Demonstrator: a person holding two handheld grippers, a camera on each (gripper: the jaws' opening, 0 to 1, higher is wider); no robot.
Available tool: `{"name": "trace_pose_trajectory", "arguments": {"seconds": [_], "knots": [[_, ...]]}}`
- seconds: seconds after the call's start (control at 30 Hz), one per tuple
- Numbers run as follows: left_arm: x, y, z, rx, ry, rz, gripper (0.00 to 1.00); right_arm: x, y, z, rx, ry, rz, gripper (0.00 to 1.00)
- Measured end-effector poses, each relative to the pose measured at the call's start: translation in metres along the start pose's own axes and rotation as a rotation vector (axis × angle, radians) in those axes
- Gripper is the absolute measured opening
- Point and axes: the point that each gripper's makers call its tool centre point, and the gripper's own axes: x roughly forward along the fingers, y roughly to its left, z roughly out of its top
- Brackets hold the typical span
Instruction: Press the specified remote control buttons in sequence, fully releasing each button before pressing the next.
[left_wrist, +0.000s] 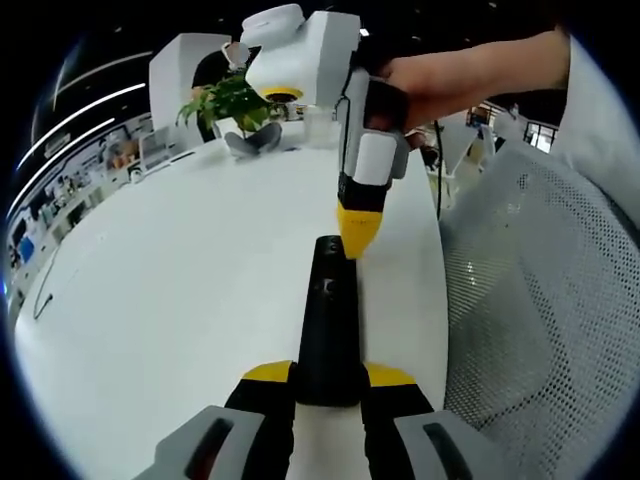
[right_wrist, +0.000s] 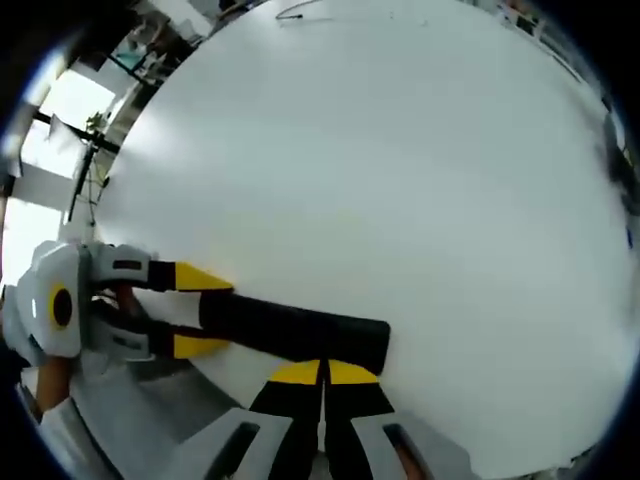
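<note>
Remote control (left_wrist: 328, 330) clamped in left tool (left_wrist: 328, 378), closed right tool (left_wrist: 357, 237) tip touching its far end

A broad white desk (left_wrist: 190, 260) takes up most of the scene, its surface smooth and evenly lit. At its far edge in the left gripper view stands a leafy green plant (left_wrist: 232, 100), with a grey object (left_wrist: 252, 140) lying just in front of it. Behind the plant rises a white partition (left_wrist: 180, 62). Far beyond the desk, shelves with small coloured items (left_wrist: 75, 170) run along the wall under long ceiling light strips (left_wrist: 85, 108). Just beside the desk's near edge is a grey mesh chair back (left_wrist: 545, 310). In the right gripper view, bright windows (right_wrist: 60, 110) glow beyond the desk's edge.
</note>
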Motion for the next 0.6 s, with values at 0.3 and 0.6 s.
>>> {"name": "trace_pose_trajectory", "arguments": {"seconds": [0.3,0.6], "knots": [[0.0001,0.0002,-0.0001,-0.004,-0.003,0.002,0.24,0.0013,-0.0003,0.0001,-0.015,0.013,-0.005,0.0],[0.0006,-0.0005,-0.0002,0.002,0.001,0.003,0.24,0.0021,0.0004,-0.0009,-0.054,0.014,-0.041,0.0]]}}
